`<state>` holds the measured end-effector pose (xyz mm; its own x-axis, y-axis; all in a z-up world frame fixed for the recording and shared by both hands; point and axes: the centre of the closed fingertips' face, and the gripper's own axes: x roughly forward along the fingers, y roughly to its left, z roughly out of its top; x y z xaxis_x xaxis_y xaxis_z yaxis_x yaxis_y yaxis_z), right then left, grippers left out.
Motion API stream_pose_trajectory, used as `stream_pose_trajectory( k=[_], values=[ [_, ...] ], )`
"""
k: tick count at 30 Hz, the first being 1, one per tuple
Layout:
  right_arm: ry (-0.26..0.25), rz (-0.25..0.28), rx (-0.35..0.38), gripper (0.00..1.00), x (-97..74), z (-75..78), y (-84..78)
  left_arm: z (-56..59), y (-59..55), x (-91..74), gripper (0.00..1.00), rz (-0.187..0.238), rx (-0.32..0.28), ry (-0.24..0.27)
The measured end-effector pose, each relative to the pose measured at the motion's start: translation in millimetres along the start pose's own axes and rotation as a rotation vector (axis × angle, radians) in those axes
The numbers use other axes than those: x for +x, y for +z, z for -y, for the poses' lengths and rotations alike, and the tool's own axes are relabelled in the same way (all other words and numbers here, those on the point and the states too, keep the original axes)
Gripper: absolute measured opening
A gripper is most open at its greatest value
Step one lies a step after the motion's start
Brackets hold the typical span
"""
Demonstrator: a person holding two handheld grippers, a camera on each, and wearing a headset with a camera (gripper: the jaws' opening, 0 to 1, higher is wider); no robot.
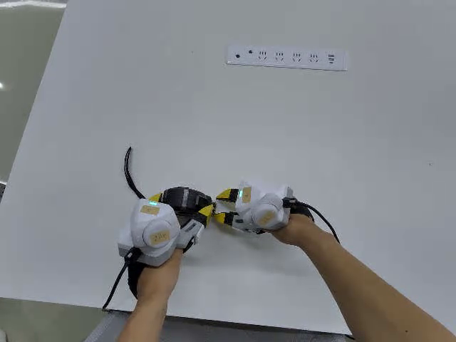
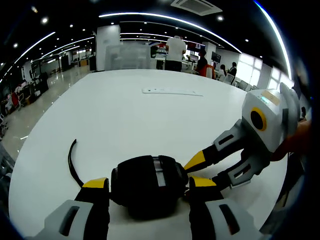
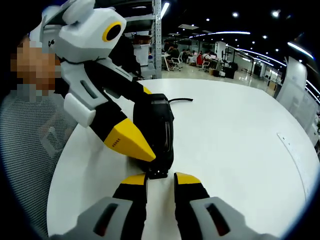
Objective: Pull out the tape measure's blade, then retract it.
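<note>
The left gripper (image 2: 149,182) is clamped on the black tape measure (image 1: 187,199), which lies near the white table's (image 1: 214,114) front edge. Just right of the tape measure, the right gripper's (image 3: 160,179) jaws flank its blade hook with a narrow gap; whether they grip it cannot be told. A power strip (image 1: 287,57) lies far beyond.

My head view was bright and even, the white bench (image 1: 214,107) close to washed out, shadows faint and soft. Both gripper views bowed hard at the edges. Strip lights (image 2: 150,17) curved across a dim ceiling, and my nearest fingers (image 3: 134,197) looked slightly soft.
</note>
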<state>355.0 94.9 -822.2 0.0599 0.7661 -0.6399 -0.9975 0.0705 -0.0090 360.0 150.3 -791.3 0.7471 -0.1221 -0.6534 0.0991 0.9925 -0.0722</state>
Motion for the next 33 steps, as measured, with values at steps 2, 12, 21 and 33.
stream_pose_trajectory(
  k=[2, 12, 21, 33],
  values=[
    [-0.003, 0.000, 0.002, 0.20, -1.8, -0.2, 0.2, -0.4, -0.3, -1.1, 0.62, 0.000, 0.010, -0.003],
    [-0.025, -0.002, 0.023, 0.25, -12.4, 0.7, -4.1, 1.5, -1.9, -7.3, 0.65, -0.003, 0.066, -0.039],
    [-0.050, 0.003, 0.053, 0.28, -24.0, 1.1, -10.1, 0.8, -9.5, -13.2, 0.65, -0.013, 0.104, -0.080],
    [-0.110, 0.016, 0.091, 0.32, -52.8, 3.3, -20.3, -2.4, -23.7, -21.2, 0.65, -0.038, 0.176, -0.144]
  ],
)
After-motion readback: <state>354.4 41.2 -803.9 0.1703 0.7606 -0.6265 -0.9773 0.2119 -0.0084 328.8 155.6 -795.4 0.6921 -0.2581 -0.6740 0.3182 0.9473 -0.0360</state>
